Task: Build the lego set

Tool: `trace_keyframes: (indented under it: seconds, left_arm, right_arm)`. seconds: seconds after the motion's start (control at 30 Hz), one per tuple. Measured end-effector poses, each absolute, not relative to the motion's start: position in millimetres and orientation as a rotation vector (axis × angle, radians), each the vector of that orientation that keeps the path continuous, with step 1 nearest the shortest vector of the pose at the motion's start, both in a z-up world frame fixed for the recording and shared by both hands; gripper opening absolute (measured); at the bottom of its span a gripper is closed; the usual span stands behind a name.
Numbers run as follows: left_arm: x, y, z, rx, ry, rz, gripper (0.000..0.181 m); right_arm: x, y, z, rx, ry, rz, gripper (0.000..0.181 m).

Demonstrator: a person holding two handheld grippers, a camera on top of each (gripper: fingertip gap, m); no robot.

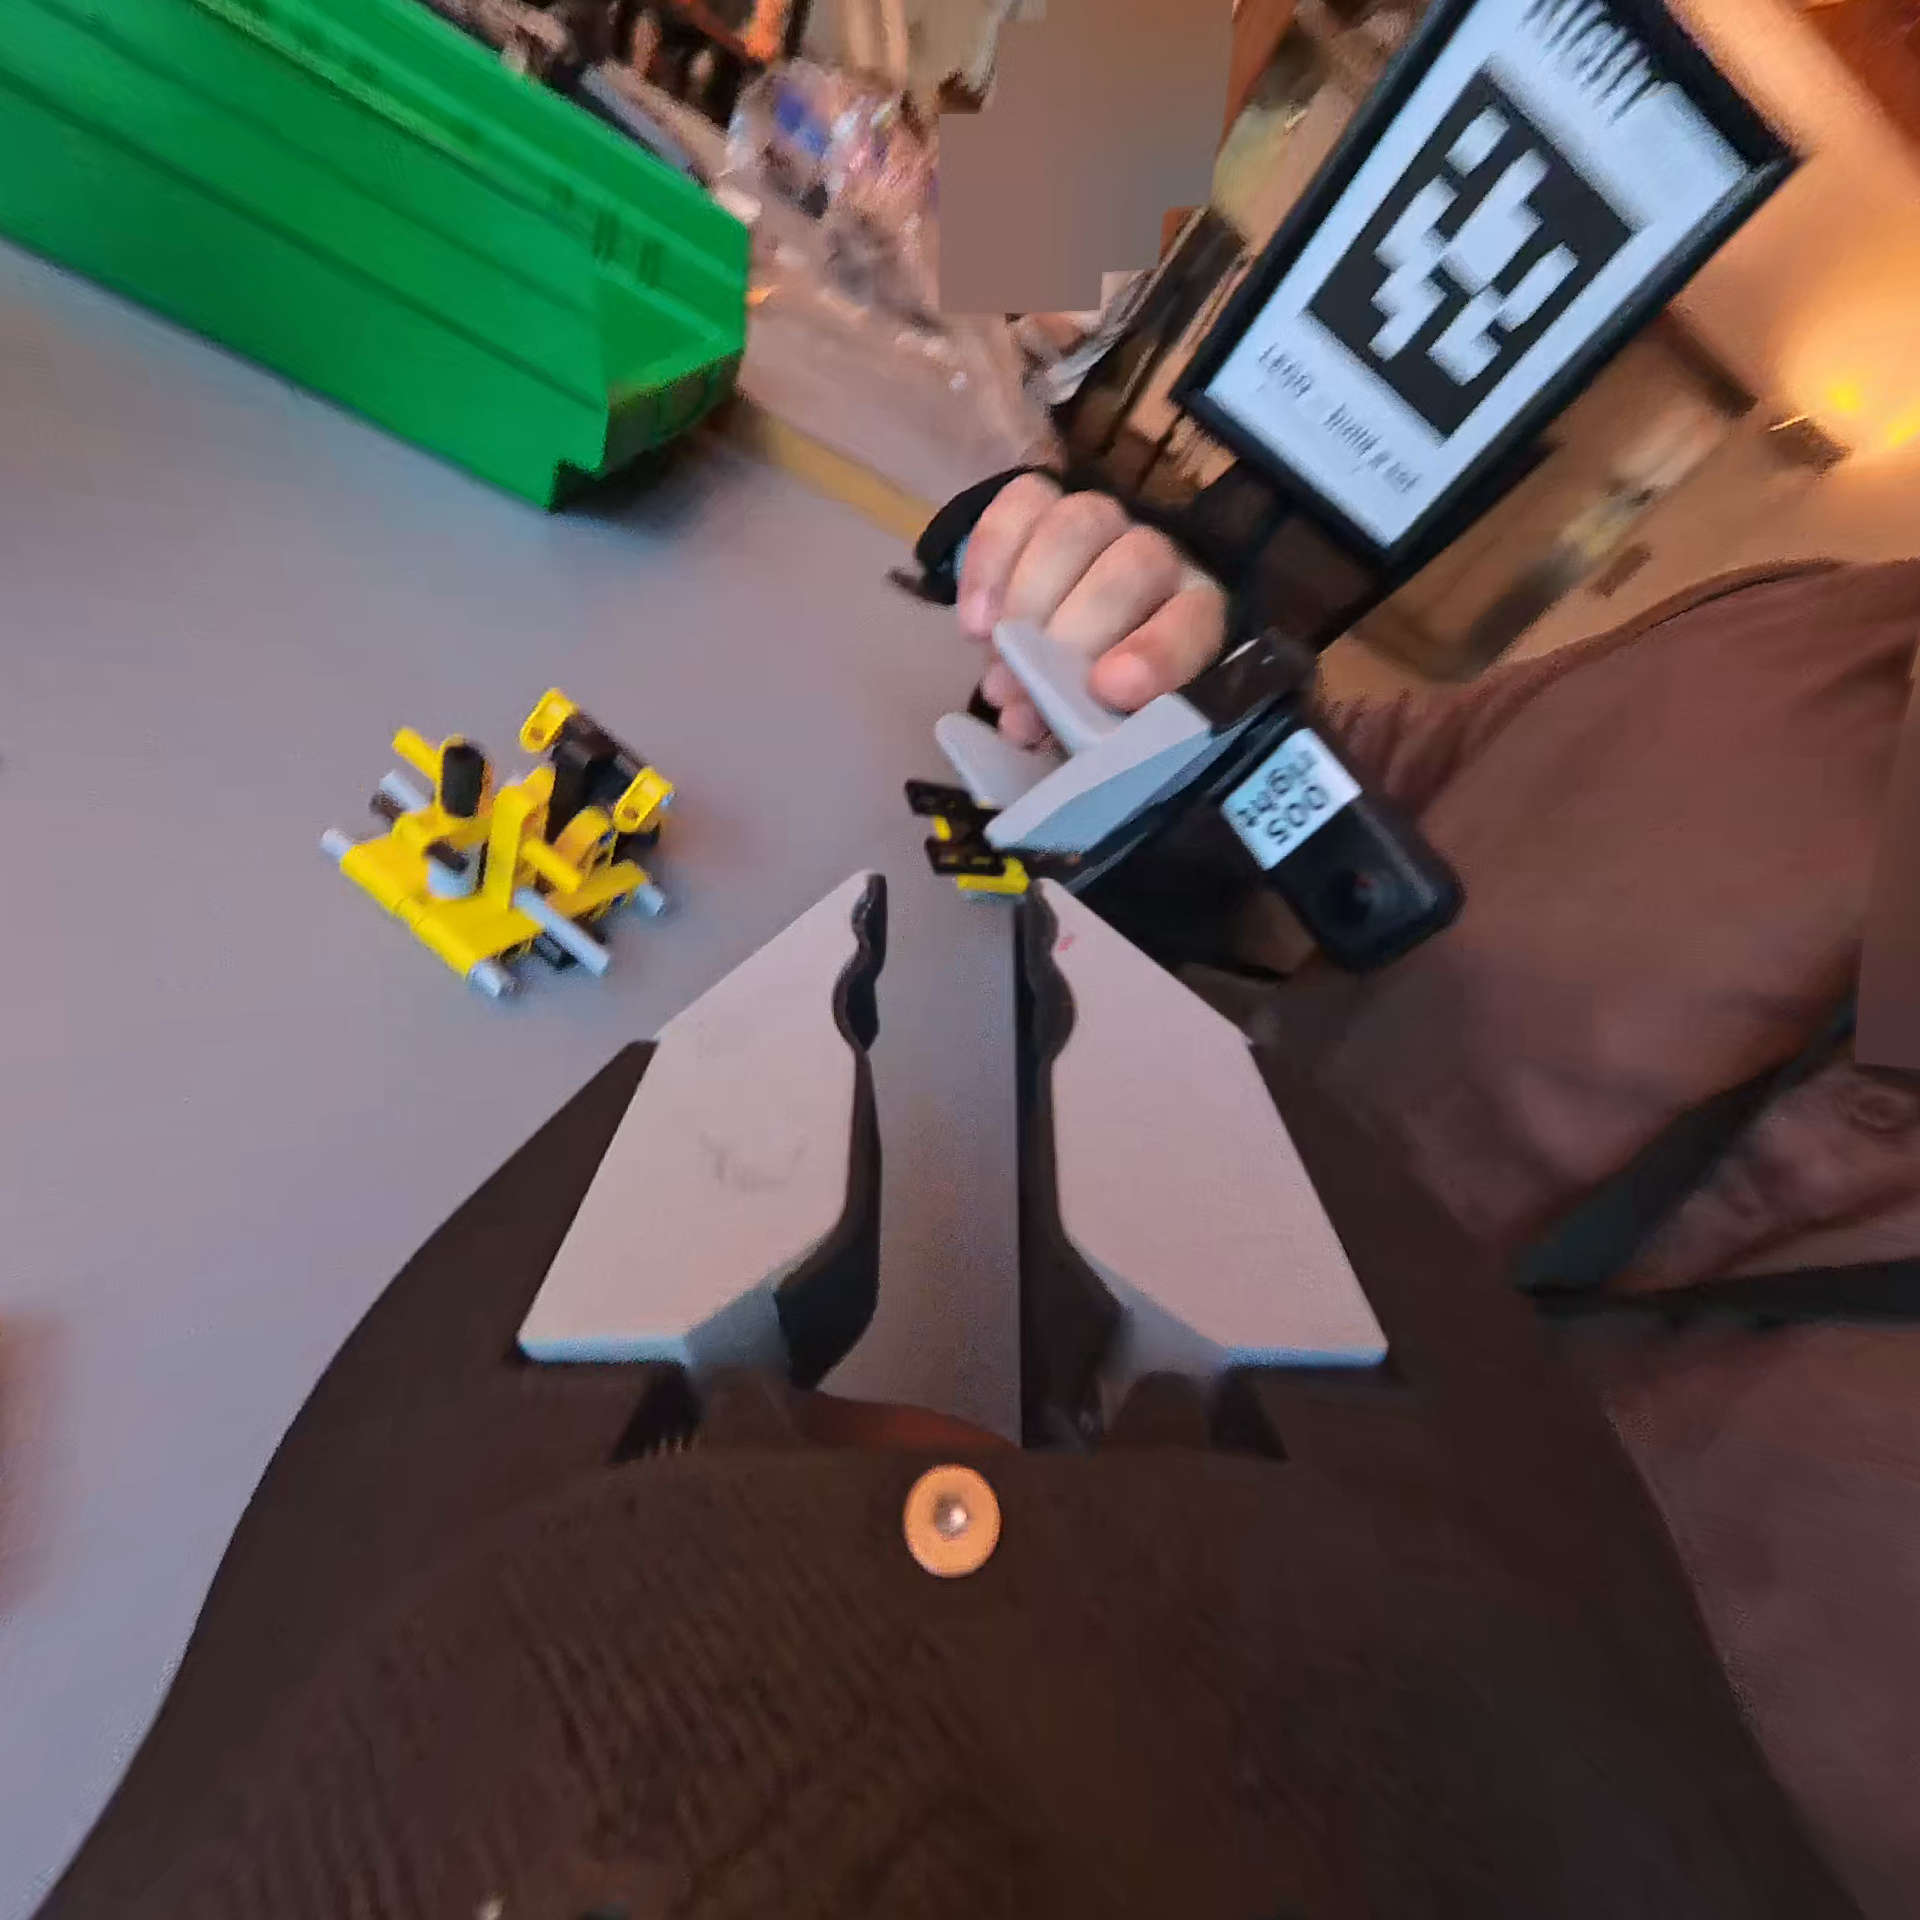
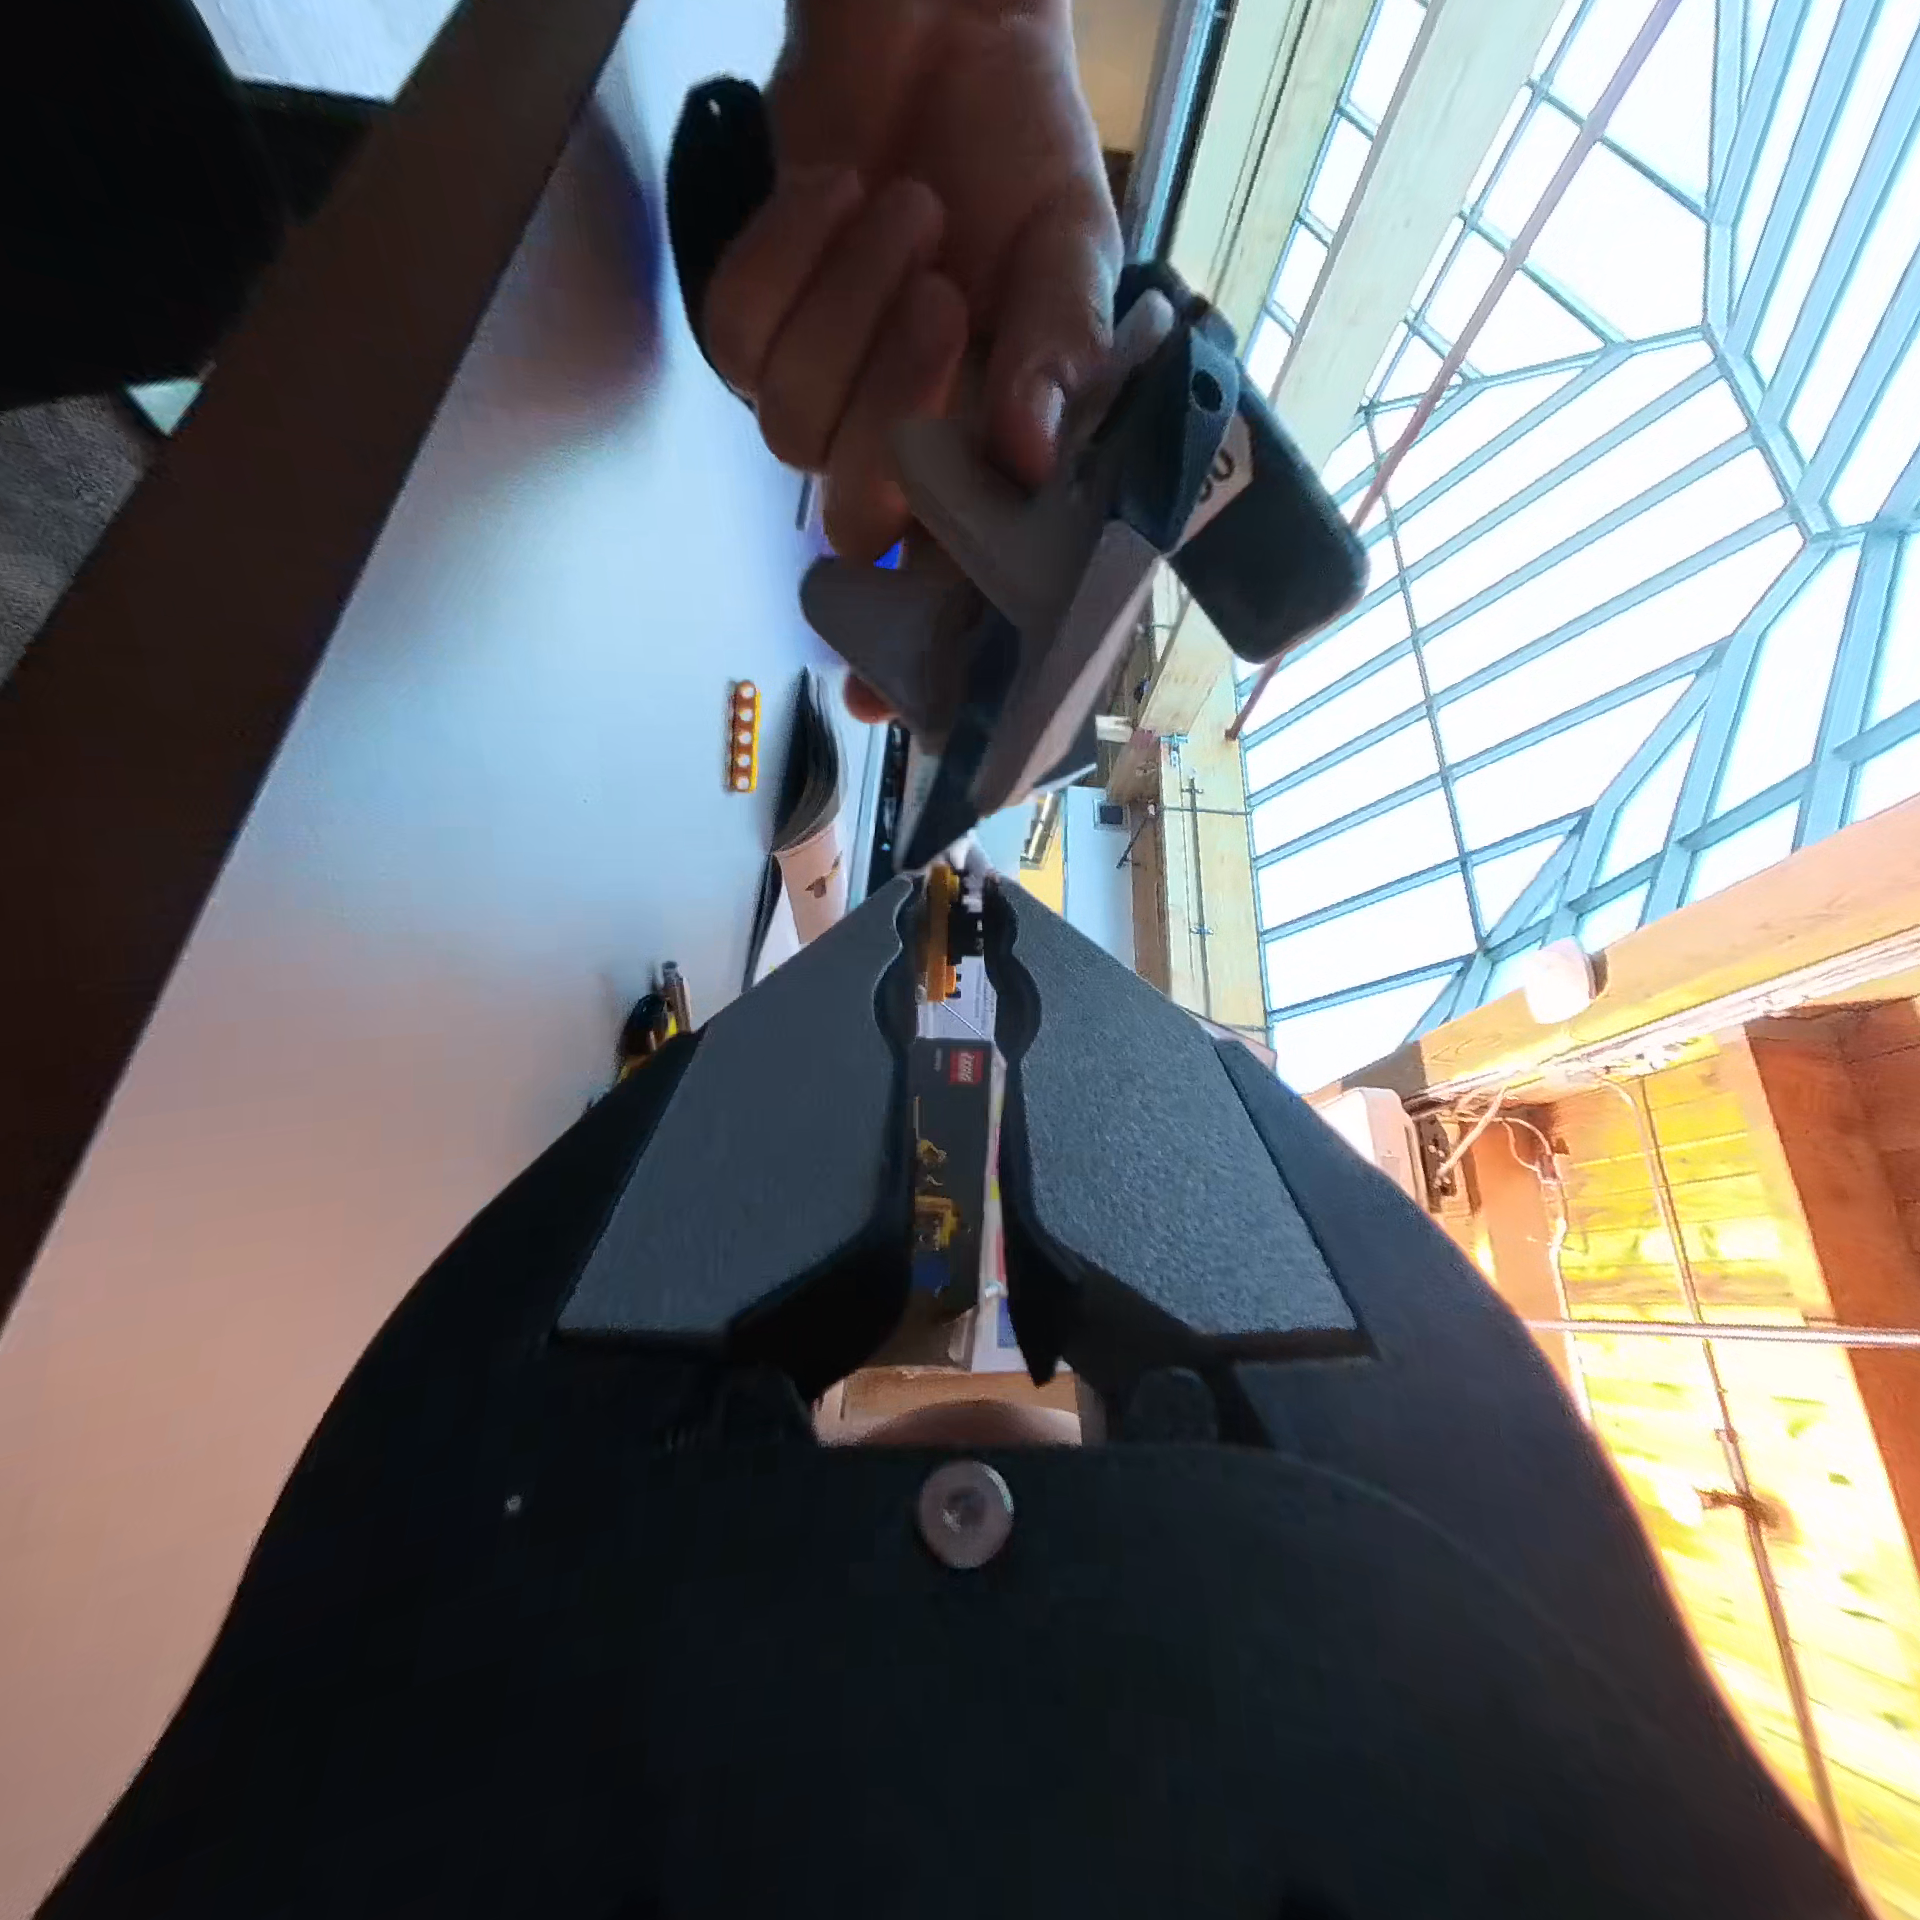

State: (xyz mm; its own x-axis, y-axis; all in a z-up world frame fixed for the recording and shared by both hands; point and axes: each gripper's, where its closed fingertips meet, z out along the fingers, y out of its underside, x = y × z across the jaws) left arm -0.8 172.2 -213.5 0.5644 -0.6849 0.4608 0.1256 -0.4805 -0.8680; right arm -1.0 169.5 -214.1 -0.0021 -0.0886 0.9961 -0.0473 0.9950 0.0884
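Note:
A partly built yellow and black lego assembly (image 1: pixel 499 842) with grey axles sits on the grey table (image 1: pixel 208 1039), left of both grippers. My right gripper (image 2: pixel 956 891) is shut on a small yellow and black lego piece (image 2: pixel 940 930) and holds it above the table. In the left wrist view this gripper (image 1: pixel 982 821) and its piece (image 1: pixel 961 847) are just beyond my left fingertips. My left gripper (image 1: pixel 951 899) is open and empty, with a narrow gap. Its tips (image 2: pixel 935 836) nearly meet the held piece in the right wrist view.
A green bin (image 1: pixel 364 229) stands at the table's far left. A framed marker sign (image 1: pixel 1475 270) and a brown cushion (image 1: pixel 1662 883) are to the right. A loose yellow beam (image 2: pixel 743 738), a booklet (image 2: pixel 810 769), another small part (image 2: pixel 649 1023) and the lego box (image 2: pixel 951 1143) lie on the table. My left and right fingertips are right by each other.

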Motion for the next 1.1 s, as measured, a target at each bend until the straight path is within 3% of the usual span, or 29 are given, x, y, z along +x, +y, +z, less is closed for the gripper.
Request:
trace_keyframes:
  seconds: [0.43, 0.57, 1.1]
  left_arm:
    - [11, 160, -213, -1.788, 0.413, -1.201, 0.016]
    - [5, 167, -216, -1.813, 0.323, -1.235, 0.001]
    - [-12, 176, -229, -1.918, 0.258, -1.193, 0.0]
  right_arm:
    - [-1, 156, -220, 0.18, -1.498, -0.112, 0.006]
    - [-2, 155, -224, 0.198, -1.498, -0.122, 0.006]
    - [0, 167, -245, 0.054, -1.643, 0.001, 0.014]
